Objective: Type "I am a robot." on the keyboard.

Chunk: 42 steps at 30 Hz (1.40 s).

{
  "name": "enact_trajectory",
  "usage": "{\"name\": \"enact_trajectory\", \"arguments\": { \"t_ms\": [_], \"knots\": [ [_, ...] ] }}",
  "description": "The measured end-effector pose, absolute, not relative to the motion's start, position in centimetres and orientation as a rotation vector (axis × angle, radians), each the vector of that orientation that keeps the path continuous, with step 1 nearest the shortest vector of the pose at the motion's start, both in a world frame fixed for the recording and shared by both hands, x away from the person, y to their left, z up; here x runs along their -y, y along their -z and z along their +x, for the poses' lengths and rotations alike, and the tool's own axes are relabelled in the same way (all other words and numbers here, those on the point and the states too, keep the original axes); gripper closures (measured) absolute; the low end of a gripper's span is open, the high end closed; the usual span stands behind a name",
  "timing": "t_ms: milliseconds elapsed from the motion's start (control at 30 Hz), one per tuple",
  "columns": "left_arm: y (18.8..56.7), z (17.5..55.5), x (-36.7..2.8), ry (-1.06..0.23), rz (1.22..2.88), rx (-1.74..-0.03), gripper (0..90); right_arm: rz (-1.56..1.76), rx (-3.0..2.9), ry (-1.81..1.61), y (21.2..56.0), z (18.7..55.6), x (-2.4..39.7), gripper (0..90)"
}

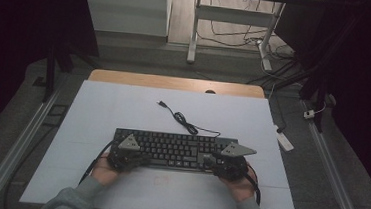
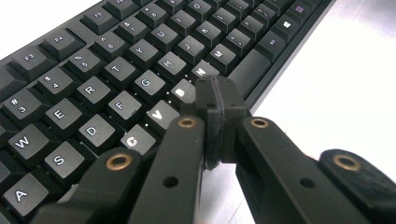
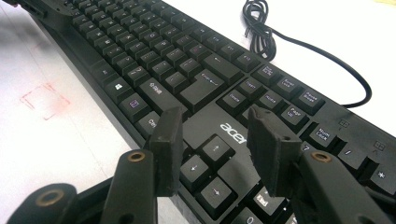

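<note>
Both forearms enter from 6 o'clock: left gripper, jaws closed empty, over the keyboard; right gripper spread, empty, above the arrow keys.

bench: pale white top, a strip of bare wood along its far edge
keyboard: black, lying flat on the bench, near the front edge, long side across
cable: black, runs from the keyboard's back, partly bundled, plug end lying loose farther back
red mark: faint square outline just before the keyboard
</note>
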<state>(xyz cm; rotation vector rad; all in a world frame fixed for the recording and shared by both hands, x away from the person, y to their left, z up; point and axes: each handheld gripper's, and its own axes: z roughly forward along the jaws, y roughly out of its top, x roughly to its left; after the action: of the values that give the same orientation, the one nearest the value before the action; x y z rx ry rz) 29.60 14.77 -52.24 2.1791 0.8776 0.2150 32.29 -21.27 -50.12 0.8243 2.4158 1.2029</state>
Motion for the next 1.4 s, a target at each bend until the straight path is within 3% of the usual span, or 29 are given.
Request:
{"name": "enact_trajectory", "arguments": {
  "t_ms": [633,833,933,967,1000,1067,1400],
  "knots": [
    [52.6,29.7,-14.4,-0.241,2.21,-0.871,89.3,0.816,-2.422,-1.203,50.2,32.3,21.2,55.8],
    [52.0,29.5,-15.1,-0.265,2.15,-0.881,89.1,0.824,-2.417,-1.2,50.1,32.3,21.3,55.8],
    [51.7,29.4,-15.6,-0.265,2.109,-0.89,77.1,0.825,-2.414,-1.203,50.1,32.3,21.3,55.7],
    [51.6,29.4,-15.7,-0.268,2.099,-0.894,77.1,0.822,-2.416,-1.207,50.1,32.3,21.3,55.8],
    [51.5,29.4,-15.9,-0.273,2.088,-0.9,68.2,0.817,-2.416,-1.21,50.1,32.3,21.3,55.8],
    [51.4,29.4,-16.1,-0.281,2.072,-0.916,59.8,0.818,-2.416,-1.211,50.1,32.3,21.3,55.7],
    [51.1,29.6,-17.3,-0.317,2.056,-0.979,39.3,0.82,-2.418,-1.2,50.1,32.3,21.3,55.5]
  ]
}}
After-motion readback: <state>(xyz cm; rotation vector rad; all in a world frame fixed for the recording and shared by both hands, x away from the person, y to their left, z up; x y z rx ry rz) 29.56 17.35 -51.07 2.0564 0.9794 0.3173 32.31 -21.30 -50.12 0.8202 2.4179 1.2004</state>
